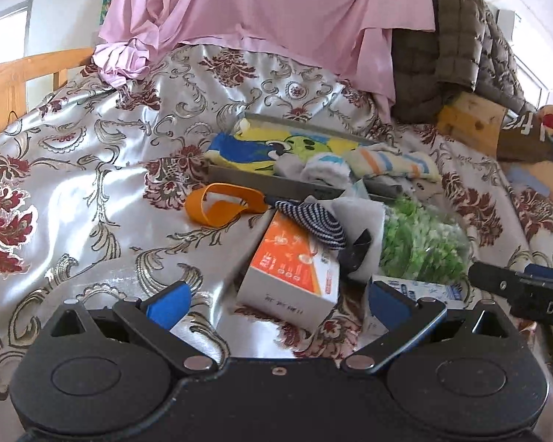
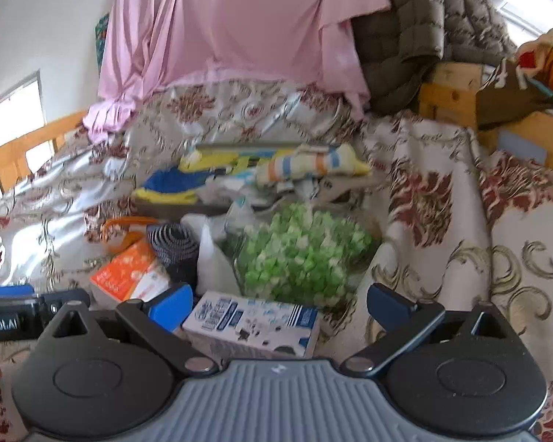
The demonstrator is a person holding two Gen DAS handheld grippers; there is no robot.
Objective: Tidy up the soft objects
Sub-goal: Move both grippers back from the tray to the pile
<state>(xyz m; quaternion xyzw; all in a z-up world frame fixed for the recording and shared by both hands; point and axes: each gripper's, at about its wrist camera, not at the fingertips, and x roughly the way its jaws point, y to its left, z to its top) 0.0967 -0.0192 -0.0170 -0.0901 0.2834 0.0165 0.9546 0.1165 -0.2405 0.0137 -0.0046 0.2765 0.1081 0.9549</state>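
Note:
A grey tray (image 1: 239, 178) on the bed holds a yellow and blue cartoon towel (image 1: 272, 149), a striped cloth (image 1: 390, 164) and a white sock (image 1: 326, 169). In front of it lie an orange band (image 1: 214, 208), a navy striped sock (image 1: 315, 223), a white cloth (image 1: 361, 217) and a bag of green bits (image 1: 422, 245). My left gripper (image 1: 276, 300) is open, low over an orange and white box (image 1: 293, 270). My right gripper (image 2: 280, 304) is open over a blue and white box (image 2: 254, 322), just short of the green bag (image 2: 302, 254).
The floral satin bedspread (image 1: 92, 169) covers the bed. A pink sheet (image 1: 261, 14) and an olive quilted jacket (image 1: 457, 48) hang behind it. A wooden rail (image 1: 22, 73) stands at the left, wooden boxes (image 1: 472, 121) at the right.

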